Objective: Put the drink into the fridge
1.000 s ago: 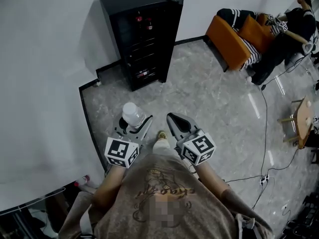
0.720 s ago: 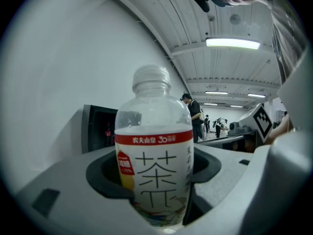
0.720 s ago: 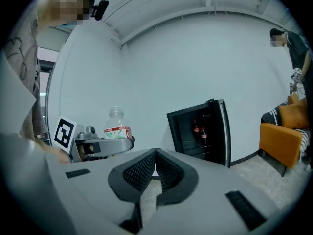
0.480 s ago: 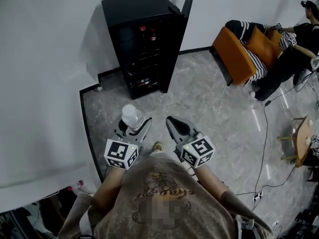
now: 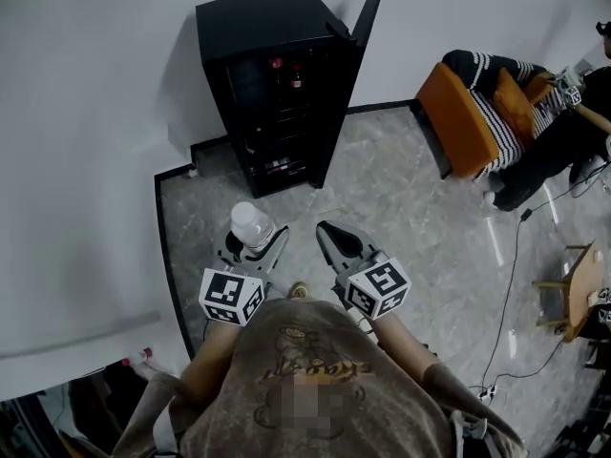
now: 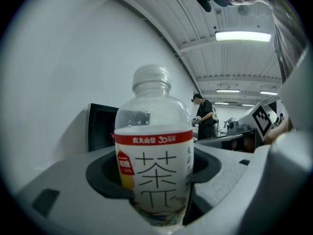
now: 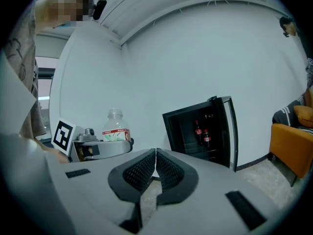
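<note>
A clear drink bottle point(image 5: 252, 226) with a white cap and red-banded label stands upright in my left gripper point(image 5: 254, 241), whose jaws are shut on its lower body point(image 6: 155, 180). To its right my right gripper point(image 5: 334, 238) is shut with nothing in it; its ribbed pads meet at the tips point(image 7: 155, 156). The black fridge point(image 5: 272, 84) stands against the white wall ahead, its door point(image 5: 361, 36) swung open to the right. Two dark bottles with red labels point(image 7: 201, 132) stand on an upper shelf inside. The bottle point(image 7: 115, 130) also shows at the left of the right gripper view.
Grey marble floor point(image 5: 401, 198) lies between me and the fridge, bordered by a black skirting point(image 5: 164, 246) along the wall. An orange armchair point(image 5: 468, 122) with a seated person is at the right. Cables point(image 5: 506, 284) and a small wooden stool point(image 5: 573, 289) lie further right.
The fridge and armchair have shifted right and nearer in the head view as I walk toward them. Both grippers keep their pose, the bottle still held.
</note>
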